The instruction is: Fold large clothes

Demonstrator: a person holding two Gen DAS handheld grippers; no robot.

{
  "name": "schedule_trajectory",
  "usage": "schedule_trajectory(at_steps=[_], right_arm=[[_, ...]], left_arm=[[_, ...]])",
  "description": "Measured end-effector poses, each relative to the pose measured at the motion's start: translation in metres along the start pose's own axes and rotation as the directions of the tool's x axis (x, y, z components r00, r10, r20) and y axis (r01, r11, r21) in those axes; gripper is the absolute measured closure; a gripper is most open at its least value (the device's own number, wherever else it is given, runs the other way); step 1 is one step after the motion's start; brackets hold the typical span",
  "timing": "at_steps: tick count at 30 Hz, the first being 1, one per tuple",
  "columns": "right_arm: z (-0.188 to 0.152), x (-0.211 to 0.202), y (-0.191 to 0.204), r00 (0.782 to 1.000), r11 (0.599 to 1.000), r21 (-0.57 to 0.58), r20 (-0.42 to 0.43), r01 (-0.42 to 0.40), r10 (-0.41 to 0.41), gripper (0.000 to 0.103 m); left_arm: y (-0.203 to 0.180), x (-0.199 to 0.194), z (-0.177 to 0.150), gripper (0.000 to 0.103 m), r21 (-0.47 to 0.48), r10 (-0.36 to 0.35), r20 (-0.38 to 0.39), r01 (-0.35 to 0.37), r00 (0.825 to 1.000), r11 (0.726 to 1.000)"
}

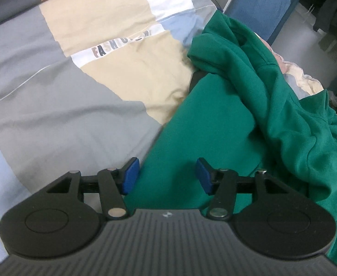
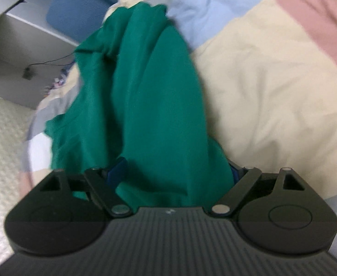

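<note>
A large green sweatshirt (image 1: 249, 105) lies crumpled on a patchwork bedspread (image 1: 65, 96). My left gripper (image 1: 167, 176) is open, its blue pads (image 1: 130, 174) apart, just above the flat lower part of the garment near its left edge. In the right wrist view the green sweatshirt (image 2: 145, 96) fills the gap between my right gripper's fingers (image 2: 175, 172), which stand wide with the cloth bunched between them; the blue pads (image 2: 116, 169) are mostly hidden by fabric. The view is blurred.
The bedspread (image 2: 272, 92) has grey, beige, light blue, white and pink patches. A blue chair (image 1: 258, 7) stands beyond the bed's far edge. A white desk or shelf (image 2: 12, 53) with a cable and a pale floor mat (image 2: 0, 142) lie off the bed's side.
</note>
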State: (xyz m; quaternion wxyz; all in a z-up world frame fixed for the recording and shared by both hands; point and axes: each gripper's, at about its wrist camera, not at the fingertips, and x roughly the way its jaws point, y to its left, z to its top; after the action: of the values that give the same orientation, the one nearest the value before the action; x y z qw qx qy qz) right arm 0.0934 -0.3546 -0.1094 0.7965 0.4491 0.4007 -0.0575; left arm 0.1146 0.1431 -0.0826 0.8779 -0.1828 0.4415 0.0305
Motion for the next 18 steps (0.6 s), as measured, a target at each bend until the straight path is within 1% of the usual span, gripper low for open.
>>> schedule_trajectory(at_steps=[4,6,9,11,13,16,18], right_arm=[[-0.003,-0.005,0.007,0.995,0.995,-0.009,-0.016,-0.099,0.099,0.015],[-0.005,-0.008,0.011,0.994,0.993,-0.038,-0.016,-0.110,0.110,0.015],[-0.007,-0.006,0.015,0.994,0.992,-0.067,-0.023,-0.109,0.108,0.016],[-0.006,-0.006,0.014,0.993,0.991,-0.074,-0.027,-0.115,0.113,0.016],[-0.007,-0.009,0.015,0.990,0.986,-0.089,-0.024,-0.141,0.140,0.016],[-0.006,-0.014,0.021,0.976,0.969,-0.115,-0.016,-0.218,0.218,0.016],[-0.005,-0.020,0.025,0.960,0.951,-0.133,-0.014,-0.280,0.281,0.016]], left_arm=[[-0.001,0.004,-0.001,0.038,0.005,-0.006,-0.013,0.007,1.000,1.000],[-0.002,0.006,-0.001,0.035,0.008,-0.031,-0.022,0.031,0.999,0.999],[-0.002,0.007,-0.001,0.035,-0.014,-0.099,-0.042,0.098,0.994,0.995],[-0.002,0.003,-0.001,0.035,-0.023,-0.153,-0.045,0.152,0.987,0.988],[-0.004,-0.004,-0.001,0.035,-0.027,-0.204,-0.035,0.203,0.978,0.979],[-0.008,-0.014,-0.003,0.035,-0.019,-0.295,-0.019,0.294,0.955,0.956],[-0.011,-0.018,-0.003,0.035,-0.011,-0.348,-0.021,0.347,0.937,0.938]])
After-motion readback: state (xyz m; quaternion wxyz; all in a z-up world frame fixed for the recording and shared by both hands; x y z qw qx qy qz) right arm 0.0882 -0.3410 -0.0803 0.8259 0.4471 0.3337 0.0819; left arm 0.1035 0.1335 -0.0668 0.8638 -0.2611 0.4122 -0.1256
